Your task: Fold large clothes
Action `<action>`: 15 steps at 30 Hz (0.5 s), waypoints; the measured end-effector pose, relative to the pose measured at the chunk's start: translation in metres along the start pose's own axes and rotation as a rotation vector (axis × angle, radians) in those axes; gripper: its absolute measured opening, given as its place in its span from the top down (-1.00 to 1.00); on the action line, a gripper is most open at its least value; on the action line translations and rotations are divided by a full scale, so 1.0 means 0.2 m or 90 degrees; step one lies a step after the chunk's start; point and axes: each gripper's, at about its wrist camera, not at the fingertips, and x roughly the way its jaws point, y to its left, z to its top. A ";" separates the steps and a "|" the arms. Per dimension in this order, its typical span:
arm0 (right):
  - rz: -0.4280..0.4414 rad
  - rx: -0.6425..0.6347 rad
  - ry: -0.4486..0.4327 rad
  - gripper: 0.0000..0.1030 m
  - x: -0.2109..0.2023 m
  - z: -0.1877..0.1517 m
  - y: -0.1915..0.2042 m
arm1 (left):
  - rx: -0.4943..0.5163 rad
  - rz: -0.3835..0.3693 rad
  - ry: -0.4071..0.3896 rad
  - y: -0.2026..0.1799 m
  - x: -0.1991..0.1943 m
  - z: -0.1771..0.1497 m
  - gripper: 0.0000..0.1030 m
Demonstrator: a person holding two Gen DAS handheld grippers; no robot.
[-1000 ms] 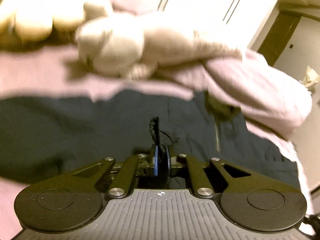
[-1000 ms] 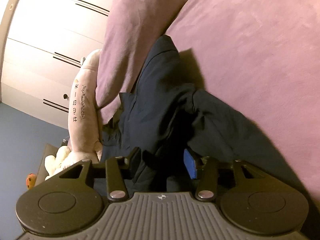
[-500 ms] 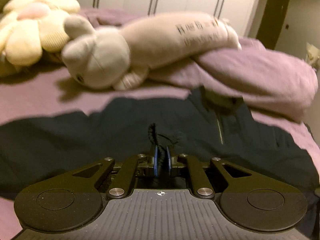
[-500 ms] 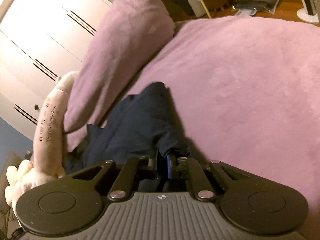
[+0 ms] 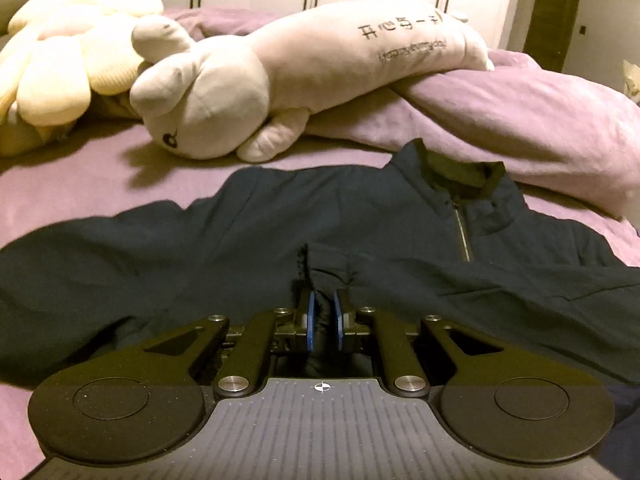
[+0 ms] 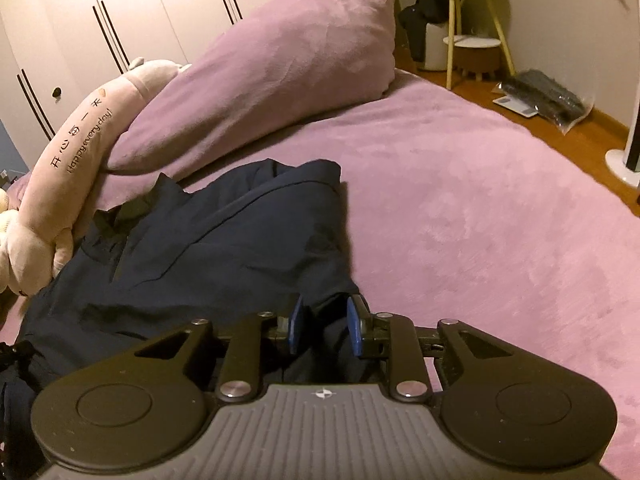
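Navy fabric of a zip-front jacket (image 5: 248, 232) lies spread across a purple bedspread (image 6: 460, 200), collar toward the far side near a heaped purple duvet (image 6: 288, 64). Left gripper (image 5: 322, 312) has its blue pads drawn narrow, pinching a gathered cuff of the jacket. Right gripper (image 6: 325, 322) stands with its jaws partly apart, jacket cloth lying between them; whether the pads press the cloth I cannot tell. Far behind the jacket rests a long beige plush toy (image 5: 280, 76), with a cream plush (image 5: 60, 72) to its left.
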 end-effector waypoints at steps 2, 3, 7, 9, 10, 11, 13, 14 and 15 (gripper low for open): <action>-0.002 -0.002 -0.011 0.54 -0.04 0.00 -0.01 | 0.001 -0.001 -0.009 -0.01 -0.02 0.02 0.77; -0.009 -0.015 -0.022 0.54 -0.05 0.01 0.01 | 0.004 0.000 -0.015 -0.01 -0.03 0.02 0.77; -0.015 -0.047 -0.039 0.54 -0.06 0.04 0.06 | 0.026 0.022 -0.041 -0.03 -0.05 0.04 0.77; -0.008 -0.053 -0.034 0.54 -0.03 0.04 0.09 | 0.036 0.035 -0.048 -0.03 -0.06 0.04 0.77; -0.007 -0.058 -0.032 0.54 -0.02 0.04 0.11 | 0.036 0.038 -0.047 -0.03 -0.05 0.04 0.77; -0.007 -0.066 -0.027 0.54 0.00 0.04 0.13 | 0.033 0.040 -0.043 -0.02 -0.05 0.04 0.77; -0.006 -0.084 -0.011 0.54 0.07 0.02 0.16 | 0.028 0.045 -0.036 0.00 -0.03 0.03 0.77; -0.016 -0.101 -0.004 0.54 0.11 0.00 0.18 | 0.028 0.052 -0.035 0.01 -0.02 0.02 0.77; -0.027 -0.120 0.000 0.54 0.14 -0.02 0.20 | 0.029 0.057 -0.033 0.01 -0.01 0.02 0.77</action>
